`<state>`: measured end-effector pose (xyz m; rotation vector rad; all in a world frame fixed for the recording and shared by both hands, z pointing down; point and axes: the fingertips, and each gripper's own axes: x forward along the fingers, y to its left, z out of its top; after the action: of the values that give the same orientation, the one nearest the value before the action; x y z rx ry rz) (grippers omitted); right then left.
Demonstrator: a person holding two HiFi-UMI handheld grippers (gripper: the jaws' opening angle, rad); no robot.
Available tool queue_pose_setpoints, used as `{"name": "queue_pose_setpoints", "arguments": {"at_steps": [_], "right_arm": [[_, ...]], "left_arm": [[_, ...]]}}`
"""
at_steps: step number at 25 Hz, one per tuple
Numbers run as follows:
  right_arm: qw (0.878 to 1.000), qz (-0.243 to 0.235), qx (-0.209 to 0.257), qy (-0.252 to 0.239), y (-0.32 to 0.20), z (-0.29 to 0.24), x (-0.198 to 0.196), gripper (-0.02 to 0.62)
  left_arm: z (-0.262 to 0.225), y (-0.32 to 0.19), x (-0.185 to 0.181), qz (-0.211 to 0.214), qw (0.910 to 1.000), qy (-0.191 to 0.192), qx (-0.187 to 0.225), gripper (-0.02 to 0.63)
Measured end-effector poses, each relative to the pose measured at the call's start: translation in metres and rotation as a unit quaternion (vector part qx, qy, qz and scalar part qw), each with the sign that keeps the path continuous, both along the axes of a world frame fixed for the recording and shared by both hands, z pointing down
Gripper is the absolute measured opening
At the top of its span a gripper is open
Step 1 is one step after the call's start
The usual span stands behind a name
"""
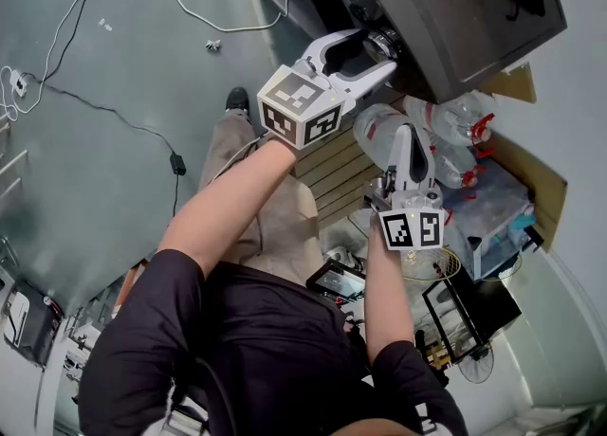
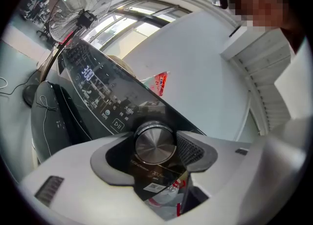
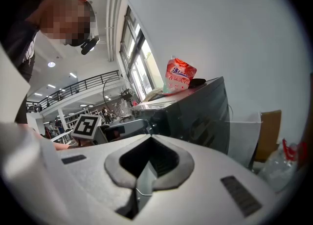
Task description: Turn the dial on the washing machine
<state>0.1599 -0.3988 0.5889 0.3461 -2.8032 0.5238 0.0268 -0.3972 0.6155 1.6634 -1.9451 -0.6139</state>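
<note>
Your left claw (image 1: 373, 52) is up at the control panel (image 2: 98, 92) of the washing machine (image 1: 455, 17). It is spread, one finger on each side of the round metal dial (image 2: 155, 143). In the left gripper view the right pad (image 2: 194, 148) lies close against the dial's rim. A strip of dark panel shows between the dial and the left pad (image 2: 113, 158). The dial sits at the near end of the panel, just past the play/pause symbol.

Your right claw (image 1: 402, 136) is held lower and to the right, apart from the machine's front, near some plastic bottles (image 1: 446, 140). Its jaws are pressed together with nothing between them. A red pouch (image 3: 178, 76) lies on top of the machine.
</note>
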Motion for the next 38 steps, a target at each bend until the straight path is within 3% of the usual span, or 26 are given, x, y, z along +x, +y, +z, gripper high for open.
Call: {"name": "queue_pose_setpoints", "arguments": {"at_steps": [15, 29, 33, 38], "right_arm": [[1.000, 0.003, -0.004, 0.002, 0.000, 0.006, 0.002, 0.002], [1.000, 0.001, 0.003, 0.004, 0.002, 0.006, 0.004, 0.002], [1.000, 0.000, 0.004, 0.004, 0.003, 0.007, 0.005, 0.002], [1.000, 0.001, 0.003, 0.005, 0.003, 0.009, 0.007, 0.002]], "left_arm": [[0.005, 0.001, -0.005, -0.009, 0.9956, 0.089, 0.025, 0.261], [0.010, 0.002, -0.007, -0.021, 0.9812, 0.187, 0.043, 0.261], [0.013, 0.003, -0.007, -0.025, 0.9714, 0.231, 0.051, 0.261], [0.014, 0.003, -0.007, -0.029, 0.9687, 0.240, 0.058, 0.261]]}}
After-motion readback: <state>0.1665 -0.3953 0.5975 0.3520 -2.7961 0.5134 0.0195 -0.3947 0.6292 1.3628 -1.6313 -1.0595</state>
